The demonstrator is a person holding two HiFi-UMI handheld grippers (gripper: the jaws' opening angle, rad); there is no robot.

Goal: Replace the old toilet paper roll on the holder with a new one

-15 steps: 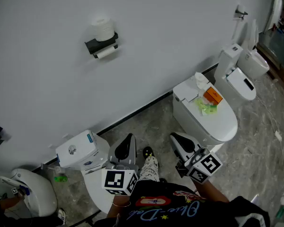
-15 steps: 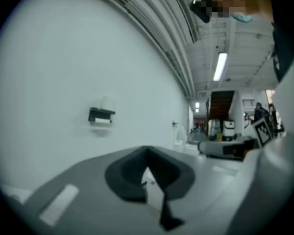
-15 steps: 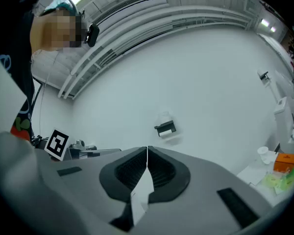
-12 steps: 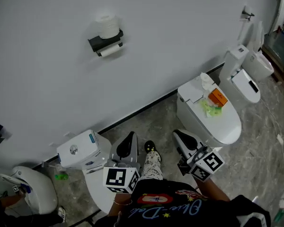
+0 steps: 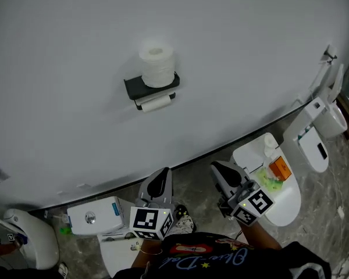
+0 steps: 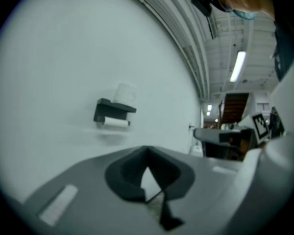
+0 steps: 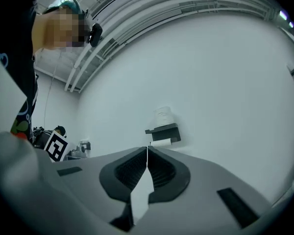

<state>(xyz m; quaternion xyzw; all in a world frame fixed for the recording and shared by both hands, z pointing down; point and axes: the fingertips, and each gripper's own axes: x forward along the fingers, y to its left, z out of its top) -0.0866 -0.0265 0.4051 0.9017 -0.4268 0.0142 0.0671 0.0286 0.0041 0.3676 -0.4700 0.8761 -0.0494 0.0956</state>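
Facing white wall (image 5: 58, 68) bearing roll holder (image 5: 137, 88); toilets (image 5: 288, 203) on marble floor (image 5: 333, 214).

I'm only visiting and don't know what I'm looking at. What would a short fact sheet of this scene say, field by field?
place: white wall, with a toilet on the floor below
holder: dark, fixed to the wall
full roll: white, standing upright on top of the holder
thin roll: nearly used up, hanging under the holder
left gripper: jaws together, empty, well short of the holder
right gripper: jaws together, empty, well short of the holder
swap: not yet begun
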